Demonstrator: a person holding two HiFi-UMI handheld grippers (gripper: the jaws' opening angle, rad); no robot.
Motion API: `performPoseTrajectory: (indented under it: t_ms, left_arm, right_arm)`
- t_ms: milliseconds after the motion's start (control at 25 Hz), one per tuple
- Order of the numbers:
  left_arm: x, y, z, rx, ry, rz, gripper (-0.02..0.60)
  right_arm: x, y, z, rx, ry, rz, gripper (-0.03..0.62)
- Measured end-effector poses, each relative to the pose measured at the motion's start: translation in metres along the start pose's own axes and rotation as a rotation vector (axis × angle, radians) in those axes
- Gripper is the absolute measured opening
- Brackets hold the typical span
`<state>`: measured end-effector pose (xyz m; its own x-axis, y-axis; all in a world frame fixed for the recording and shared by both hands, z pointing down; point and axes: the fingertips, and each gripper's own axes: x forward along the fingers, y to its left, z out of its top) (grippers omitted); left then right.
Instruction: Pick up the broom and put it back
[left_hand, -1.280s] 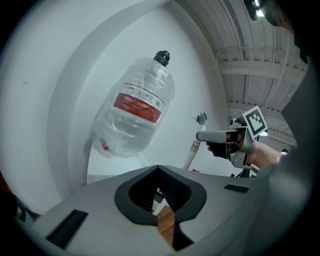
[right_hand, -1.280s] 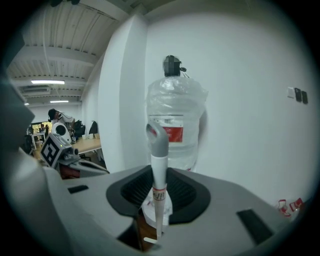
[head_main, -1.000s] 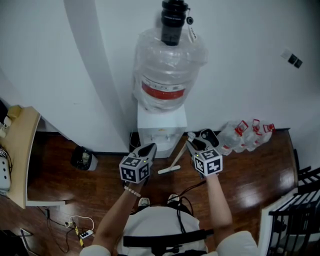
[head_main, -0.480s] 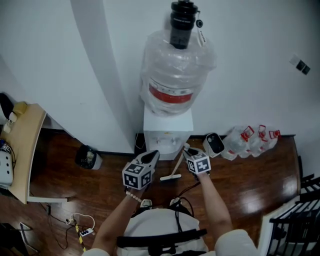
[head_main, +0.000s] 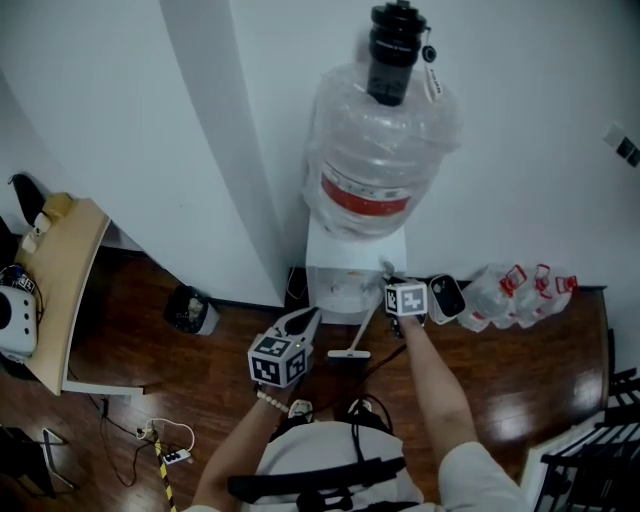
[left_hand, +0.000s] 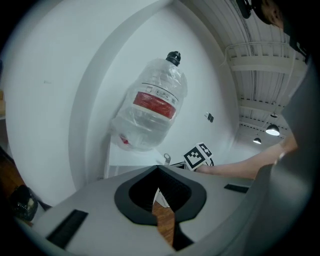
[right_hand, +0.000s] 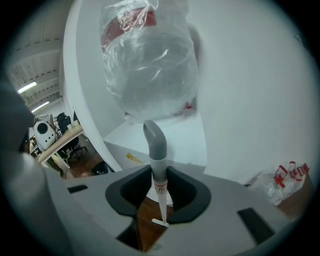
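**Right gripper** (head_main: 395, 292): far right of centre, close to the front of the water dispenser. Jaws are clamped on the broom handle, just below its grey curved end. The marker cube faces up and a bare forearm runs back to the person.

**Broom** (head_main: 360, 333): the task's thing. It has a thin white handle with a grey tip and a small white head. The head rests on the wooden floor (head_main: 130, 390) just in front of the dispenser, between the two grippers. The handle leans up and to the right into the right gripper. In the right gripper view the shaft runs down between the jaws to the head on the floor below.

**Left gripper** (head_main: 306, 316): lower and nearer than the right one, left of the broom head and apart from it. Jaws are together, with only a sliver of floor showing behind them and nothing held.

**Water dispenser** (head_main: 352, 268): a white cabinet against the far wall.

**Water bottle** (head_main: 380, 165): large, clear, wrapped in plastic film, with a red label. It stands on top of the dispenser with its dark cap pointing up.

**Empty bottles** (head_main: 512, 290): a clear cluster with red handles, lying on the floor right of the dispenser by the wall.

**Bin** (head_main: 190, 310): small and dark, on the floor left of the dispenser.

**Desk** (head_main: 62, 290): pale wood, at the far left edge.

**Power strip** (head_main: 168, 458): on the near left floor, with its cable in loose loops.
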<state>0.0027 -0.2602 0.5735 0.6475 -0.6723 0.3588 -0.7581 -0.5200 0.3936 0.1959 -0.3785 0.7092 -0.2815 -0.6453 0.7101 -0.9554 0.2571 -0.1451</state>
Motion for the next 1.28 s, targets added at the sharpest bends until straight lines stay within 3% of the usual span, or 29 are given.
performPoseTrajectory:
  t_ms: [320, 560, 720, 960, 1280]
  left_arm:
    - [-0.012, 0.018, 0.0, -0.038, -0.015, 0.044, -0.006]
    - [-0.013, 0.021, 0.002, -0.035, -0.012, 0.025, -0.006]
    - [-0.013, 0.017, 0.004, -0.062, -0.009, -0.049, -0.006]
    - [-0.016, 0.012, 0.009, -0.051, 0.004, -0.15, -0.006]
    - [-0.026, 0.009, 0.008, -0.027, 0.023, -0.261, -0.006]
  right_arm:
    - [0.011, -0.002, 0.01, 0.013, 0.011, -0.027, 0.12]
    - [-0.001, -0.002, 0.002, 0.062, -0.015, -0.038, 0.15]
    - [-0.027, 0.004, -0.002, 0.086, -0.071, -0.04, 0.147]
    - [-0.086, 0.034, -0.006, 0.114, -0.182, -0.049, 0.012]
    - [-0.161, 0.08, -0.019, 0.155, -0.303, -0.086, 0.008]
